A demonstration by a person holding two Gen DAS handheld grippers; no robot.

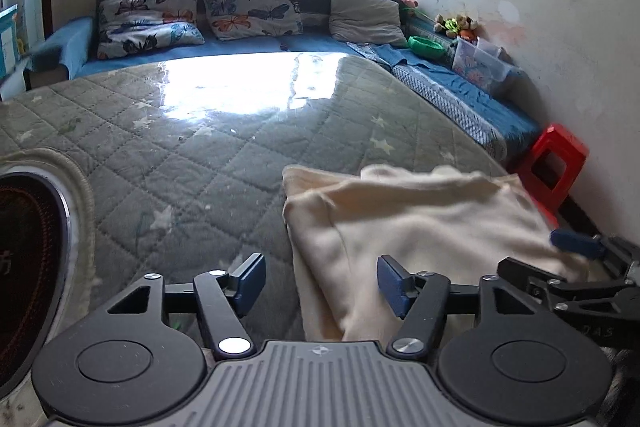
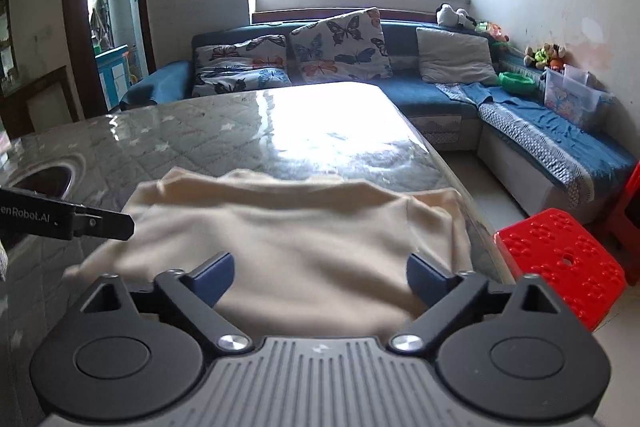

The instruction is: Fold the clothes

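Note:
A cream garment (image 1: 420, 223) lies partly folded on the quilted, glass-topped table (image 1: 200, 147); it also shows in the right wrist view (image 2: 296, 227). My left gripper (image 1: 322, 285) is open and empty, its jaws straddling the garment's near left edge. My right gripper (image 2: 320, 277) is open and empty, just above the garment's near edge. The right gripper also shows in the left wrist view (image 1: 560, 267), over the garment's right side. The left gripper's body shows at the left of the right wrist view (image 2: 68, 219).
A round black cooktop (image 1: 28, 247) is set into the table at the left. A blue corner sofa (image 2: 440, 95) with butterfly cushions (image 2: 340, 45) stands behind. Red plastic stools (image 2: 560, 263) stand by the table's right edge. A clear storage box (image 2: 572, 99) sits on the sofa.

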